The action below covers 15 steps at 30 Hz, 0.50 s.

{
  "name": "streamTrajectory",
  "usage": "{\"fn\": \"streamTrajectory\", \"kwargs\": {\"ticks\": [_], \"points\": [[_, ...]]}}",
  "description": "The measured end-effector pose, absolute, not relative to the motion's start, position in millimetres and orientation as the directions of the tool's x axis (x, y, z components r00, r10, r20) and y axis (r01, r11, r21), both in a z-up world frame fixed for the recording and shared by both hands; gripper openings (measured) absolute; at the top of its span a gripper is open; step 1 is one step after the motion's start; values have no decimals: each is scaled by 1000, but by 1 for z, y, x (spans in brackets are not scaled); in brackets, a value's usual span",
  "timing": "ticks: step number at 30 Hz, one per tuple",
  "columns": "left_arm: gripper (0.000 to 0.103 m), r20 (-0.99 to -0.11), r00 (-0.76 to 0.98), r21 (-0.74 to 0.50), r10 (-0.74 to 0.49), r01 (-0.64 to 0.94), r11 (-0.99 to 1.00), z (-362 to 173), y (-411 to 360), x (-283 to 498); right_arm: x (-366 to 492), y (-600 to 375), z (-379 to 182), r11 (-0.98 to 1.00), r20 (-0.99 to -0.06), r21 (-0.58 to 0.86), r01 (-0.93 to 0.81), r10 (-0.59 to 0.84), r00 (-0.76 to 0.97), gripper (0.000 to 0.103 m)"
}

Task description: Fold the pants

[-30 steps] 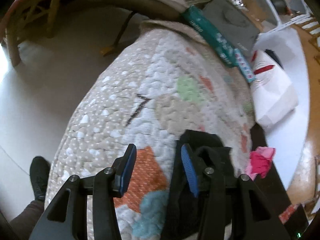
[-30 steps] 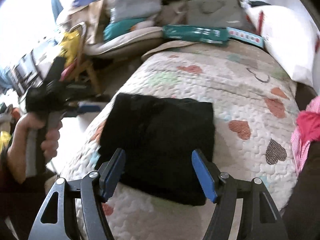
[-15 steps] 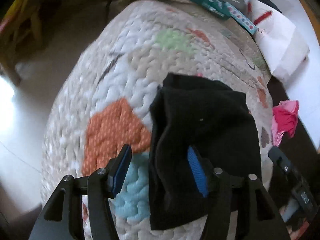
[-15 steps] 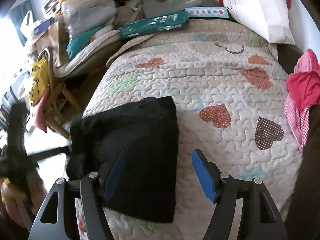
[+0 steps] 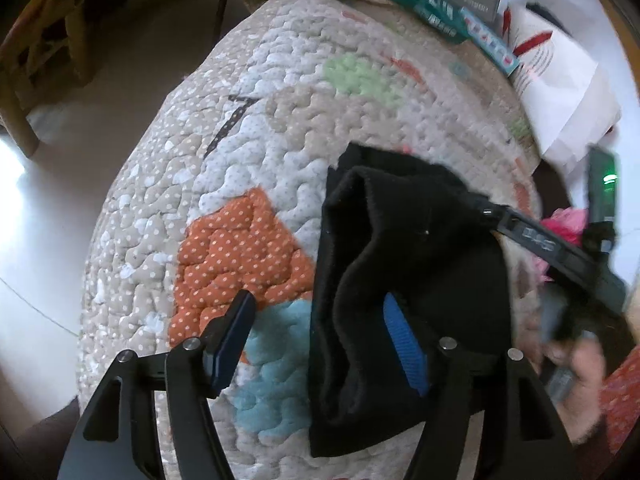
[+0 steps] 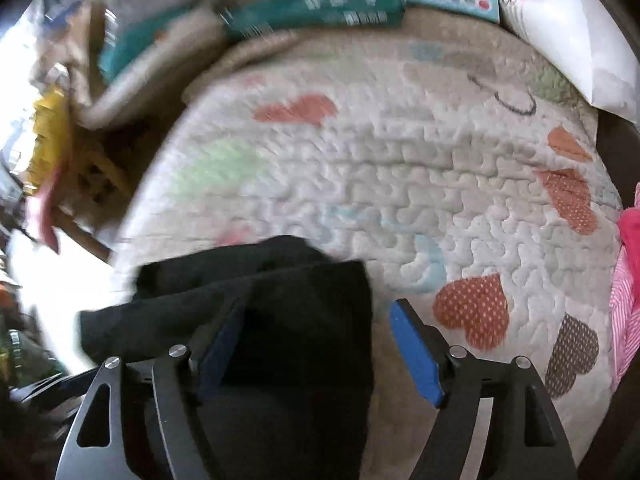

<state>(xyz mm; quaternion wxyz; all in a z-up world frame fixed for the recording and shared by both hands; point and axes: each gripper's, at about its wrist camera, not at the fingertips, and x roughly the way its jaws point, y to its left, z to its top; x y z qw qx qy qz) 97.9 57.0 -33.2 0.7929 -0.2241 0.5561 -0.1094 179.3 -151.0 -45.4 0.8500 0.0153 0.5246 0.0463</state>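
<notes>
Left tool (image 5: 320, 340): black frame, blue-padded fingers (image 5: 404, 350) spread wide, gripping nothing; the right pad lies over the black fabric, the left finger hangs above the quilt.

Right tool (image 6: 316, 346): same build, jaws wide apart, clamping nothing; left finger over the fabric, right finger over bare quilt. In the left wrist view it enters from the right, its tip at the bundle's far right corner; contact cannot be told.

Pants (image 5: 400, 280): black, soft matte knit, folded into a thick, roughly rectangular bundle with rounded, wavy layered edges along its left side. Long axis runs near to far in the left wrist view. Lying on the near part of the bed.

Quilt (image 5: 280, 128): cream, puckered stitching, dotted heart patches in orange, pale blue, green.

Pillow (image 6: 560, 28): white, far right.

Boxes (image 6: 320, 12): long, teal, along the far edge.
</notes>
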Motion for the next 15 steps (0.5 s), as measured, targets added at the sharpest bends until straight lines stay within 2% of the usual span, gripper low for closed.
{"fn": "streamTrajectory", "kwargs": {"ticks": [1,6,9,12,15], "points": [[66,-809,379,-513,-450,-82,854,-30,61,98,185,-154,-48,997,-894,70,-43,82,441,80],[66,-681,463,-663,-568,-61,746,-16,76,98,171,-194,-25,967,-838,253,17,211,503,81],[66,-637,477,-703,-606,-35,711,-14,75,95,152,-213,-21,952,-825,304,20,252,506,83],[66,-640,466,-692,-611,-3,722,-14,65,95,136,-226,-24,935,-817,352,28,293,498,84],[66,-686,435,-654,-583,-17,756,-24,58,99,123,-233,-35,910,-803,414,36,346,486,84]]}}
